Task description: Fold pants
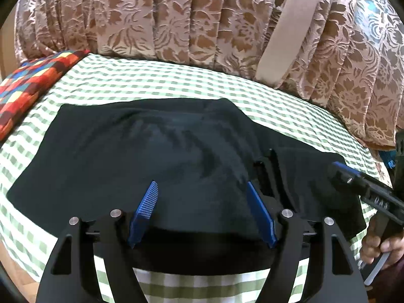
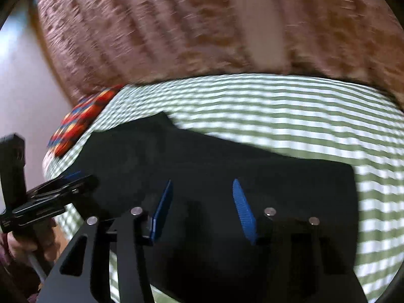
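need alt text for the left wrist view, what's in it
Dark folded pants lie flat on a green-and-white checked cloth, with the left gripper above their near edge, its jaws open and holding nothing. The right gripper enters from the right edge; a multicoloured cushion and a floral curtain sit behind.

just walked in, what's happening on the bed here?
A person holds a pair of tongs in each hand over dark pants spread on a green checked sheet. The pants already look folded into a compact block. Both the left tongs and right tongs hover open above the fabric with nothing gripped. A colourful patchwork cushion sits at the far left corner.
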`<state>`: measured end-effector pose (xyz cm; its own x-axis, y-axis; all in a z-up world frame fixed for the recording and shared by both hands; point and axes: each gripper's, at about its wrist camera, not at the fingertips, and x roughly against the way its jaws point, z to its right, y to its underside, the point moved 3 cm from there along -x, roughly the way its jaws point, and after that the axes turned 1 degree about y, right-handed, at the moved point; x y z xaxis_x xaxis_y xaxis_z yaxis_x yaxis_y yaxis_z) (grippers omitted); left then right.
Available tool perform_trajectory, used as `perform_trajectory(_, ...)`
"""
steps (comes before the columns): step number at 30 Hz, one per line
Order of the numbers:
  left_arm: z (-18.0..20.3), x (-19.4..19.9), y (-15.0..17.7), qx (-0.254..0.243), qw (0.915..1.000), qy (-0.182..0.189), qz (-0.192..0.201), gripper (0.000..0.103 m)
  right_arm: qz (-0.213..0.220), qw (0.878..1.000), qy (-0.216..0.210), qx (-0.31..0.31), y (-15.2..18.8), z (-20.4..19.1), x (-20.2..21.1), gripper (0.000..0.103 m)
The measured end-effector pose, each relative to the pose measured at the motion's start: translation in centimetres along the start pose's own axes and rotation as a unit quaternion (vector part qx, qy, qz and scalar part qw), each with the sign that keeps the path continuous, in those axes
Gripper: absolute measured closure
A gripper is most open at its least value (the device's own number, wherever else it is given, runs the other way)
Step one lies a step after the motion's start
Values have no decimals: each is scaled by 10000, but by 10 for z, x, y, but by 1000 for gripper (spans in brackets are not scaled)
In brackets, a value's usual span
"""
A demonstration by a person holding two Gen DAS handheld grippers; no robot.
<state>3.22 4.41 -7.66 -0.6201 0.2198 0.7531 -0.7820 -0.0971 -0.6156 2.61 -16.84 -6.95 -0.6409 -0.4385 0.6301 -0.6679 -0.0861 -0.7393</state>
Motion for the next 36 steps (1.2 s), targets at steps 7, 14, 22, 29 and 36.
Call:
perform_trajectory(7,-20,2,5,199,9997,-146,-51,32,-627,9948,-264,760,14,-63,-66,49)
perform_trajectory(14,-37,2,7,403,9989,-228,-97,32,-435,9912,90,1249,23,-77,-71,44)
perform_trajectory(22,-47,6,12,562,9980,-258,-100,25,-137,9958,-104,900,17,-78,-42,33)
perform_trajectory(29,-104,30,20,1821,9827,343,35,25,418,9985,-124,320,8,-47,7,25)
perform_trajectory(36,-197,70,49,3556,9329,303,483,25,426,9986,86,-316,20,0,22,25)
